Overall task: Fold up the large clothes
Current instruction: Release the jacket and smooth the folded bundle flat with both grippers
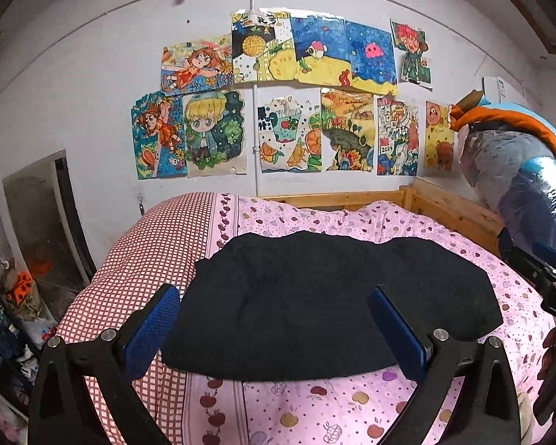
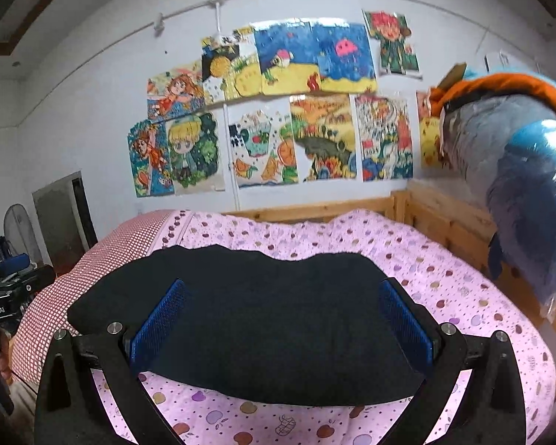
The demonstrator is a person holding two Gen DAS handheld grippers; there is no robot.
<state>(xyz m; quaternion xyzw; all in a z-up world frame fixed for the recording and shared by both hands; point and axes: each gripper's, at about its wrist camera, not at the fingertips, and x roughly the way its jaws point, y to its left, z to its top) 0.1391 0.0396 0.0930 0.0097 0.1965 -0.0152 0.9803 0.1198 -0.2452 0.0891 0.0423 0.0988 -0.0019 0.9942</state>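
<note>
A black garment lies folded into a wide flat slab on the pink fruit-print bedspread; the right wrist view shows the same garment across the bedspread. My left gripper hovers open above the garment's near left part, blue pads wide apart, nothing between them. My right gripper is open too, over the garment's middle, holding nothing. The right gripper's body shows at the right edge of the left wrist view, and the left gripper's body at the left edge of the right wrist view.
A red-checked quilt section covers the bed's left side. A wooden bed frame runs along the back and right. Plastic-wrapped bedding is piled at the right. Children's drawings cover the wall. Clutter fills the floor at left.
</note>
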